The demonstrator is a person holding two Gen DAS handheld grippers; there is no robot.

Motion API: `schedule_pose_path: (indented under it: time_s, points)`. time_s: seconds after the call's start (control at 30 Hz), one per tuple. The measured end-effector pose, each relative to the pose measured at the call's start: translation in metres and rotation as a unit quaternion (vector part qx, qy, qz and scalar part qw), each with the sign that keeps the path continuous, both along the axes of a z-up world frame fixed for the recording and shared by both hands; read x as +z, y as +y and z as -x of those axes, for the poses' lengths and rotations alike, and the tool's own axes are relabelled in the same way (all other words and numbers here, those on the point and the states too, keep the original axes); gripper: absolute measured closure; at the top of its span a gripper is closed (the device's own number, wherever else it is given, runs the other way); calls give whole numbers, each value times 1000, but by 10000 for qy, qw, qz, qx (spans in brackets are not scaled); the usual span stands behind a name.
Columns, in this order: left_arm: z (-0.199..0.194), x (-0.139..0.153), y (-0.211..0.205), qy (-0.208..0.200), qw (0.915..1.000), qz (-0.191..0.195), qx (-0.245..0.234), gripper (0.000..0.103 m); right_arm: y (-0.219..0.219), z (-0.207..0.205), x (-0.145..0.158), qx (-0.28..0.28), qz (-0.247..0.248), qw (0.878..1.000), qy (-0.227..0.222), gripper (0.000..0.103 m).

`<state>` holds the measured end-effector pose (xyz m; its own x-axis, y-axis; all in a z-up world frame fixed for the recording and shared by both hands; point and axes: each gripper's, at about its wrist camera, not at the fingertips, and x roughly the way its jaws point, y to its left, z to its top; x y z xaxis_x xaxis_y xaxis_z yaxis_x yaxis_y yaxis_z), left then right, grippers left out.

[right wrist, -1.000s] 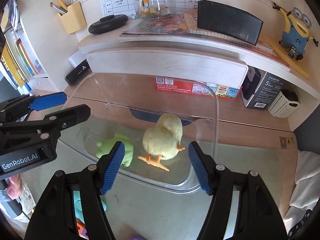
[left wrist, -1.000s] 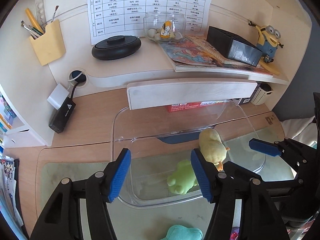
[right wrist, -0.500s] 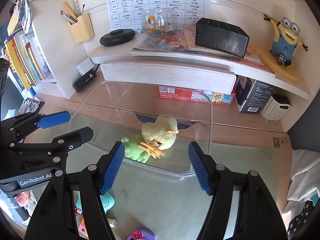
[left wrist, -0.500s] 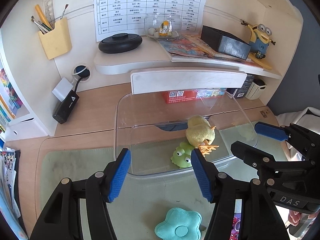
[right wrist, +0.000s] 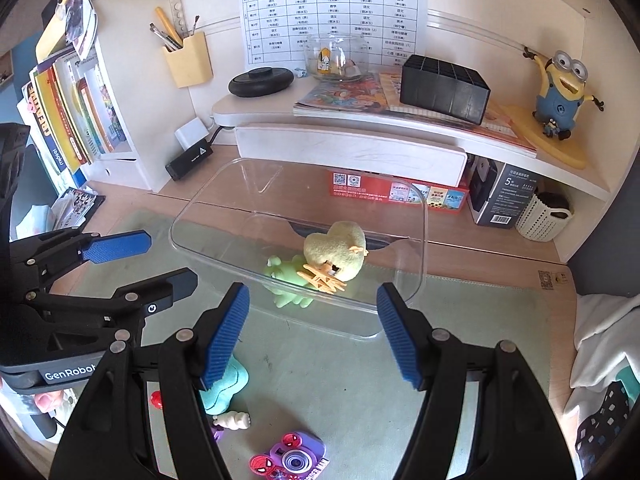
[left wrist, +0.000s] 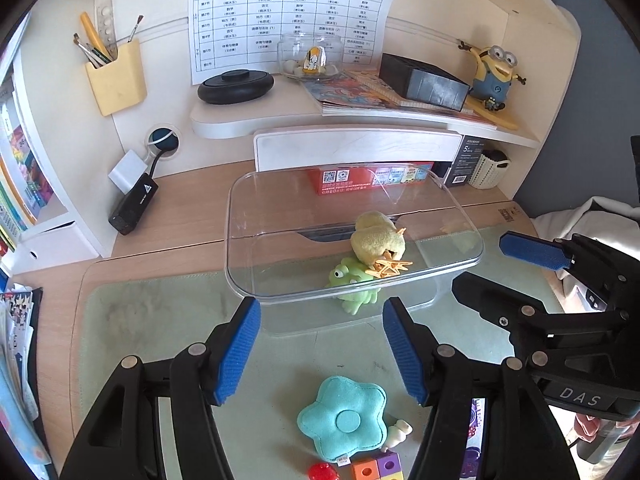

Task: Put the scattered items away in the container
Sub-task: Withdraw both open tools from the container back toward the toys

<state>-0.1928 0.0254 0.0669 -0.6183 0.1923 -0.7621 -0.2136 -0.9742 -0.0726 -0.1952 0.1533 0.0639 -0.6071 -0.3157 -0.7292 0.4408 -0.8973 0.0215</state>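
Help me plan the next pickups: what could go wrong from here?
The teal star cushion lies close beside a small white figure and coloured cubes; the left tool, open above them, might snag a neighbour. The clear container looks light, so a bump could slide it. The yellow chick rests on the green frog and may roll.

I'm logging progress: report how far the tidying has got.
Done: yellow chick and green frog lie in the clear container. In hand: nothing; left gripper and right gripper are open. Left: teal flower cushion, cubes, camera toy.
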Motion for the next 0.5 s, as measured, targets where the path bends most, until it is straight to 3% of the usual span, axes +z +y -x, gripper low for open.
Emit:
schedule_pose_path:
  time_s: [0.5]
  points:
    - [-32, 15, -3, 182, 9998, -53, -84, 40, 8, -34, 13, 186, 174, 9994, 215, 39]
